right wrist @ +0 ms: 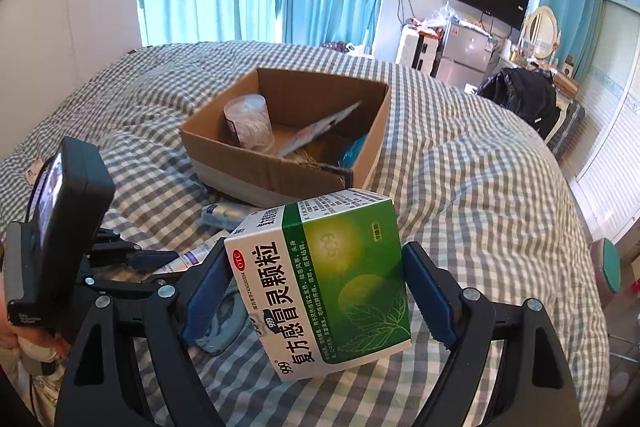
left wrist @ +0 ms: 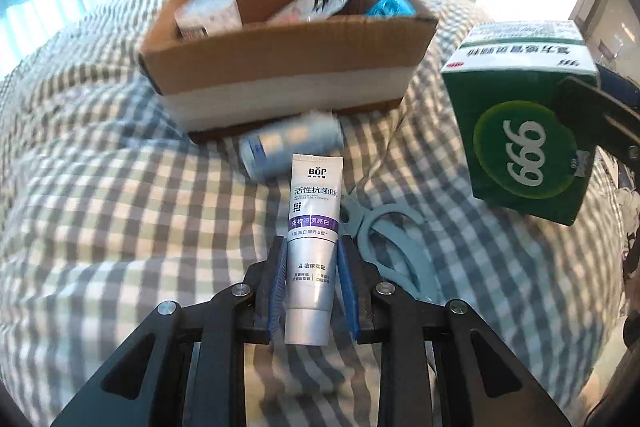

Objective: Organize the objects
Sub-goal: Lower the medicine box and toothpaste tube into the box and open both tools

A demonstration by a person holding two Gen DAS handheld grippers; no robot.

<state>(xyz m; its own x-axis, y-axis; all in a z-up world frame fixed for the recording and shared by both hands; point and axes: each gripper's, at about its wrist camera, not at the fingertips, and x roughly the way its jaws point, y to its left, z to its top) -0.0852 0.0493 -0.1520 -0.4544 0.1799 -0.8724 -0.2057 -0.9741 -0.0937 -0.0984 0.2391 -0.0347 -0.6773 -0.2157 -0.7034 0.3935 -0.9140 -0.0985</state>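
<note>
My left gripper [left wrist: 312, 247] is shut on a white BOP toothpaste tube [left wrist: 314, 227], held above the checked bedspread [left wrist: 100, 207]. My right gripper [right wrist: 316, 275] is shut on a green and white 999 medicine box [right wrist: 324, 291], lifted off the bed; the box also shows in the left wrist view [left wrist: 524, 131]. An open cardboard box [left wrist: 280, 67] lies ahead on the bed, also seen in the right wrist view [right wrist: 280, 167]. It holds a clear round tub [right wrist: 248, 119], a flat white packet [right wrist: 320, 131] and a blue item [left wrist: 390, 5].
A small blue-white bottle [left wrist: 288, 143] lies on its side in front of the cardboard box. Pale blue scissors [left wrist: 392, 247] lie on the bedspread beside the tube. The left gripper's body with its camera [right wrist: 60, 227] is close on the left of the right wrist view.
</note>
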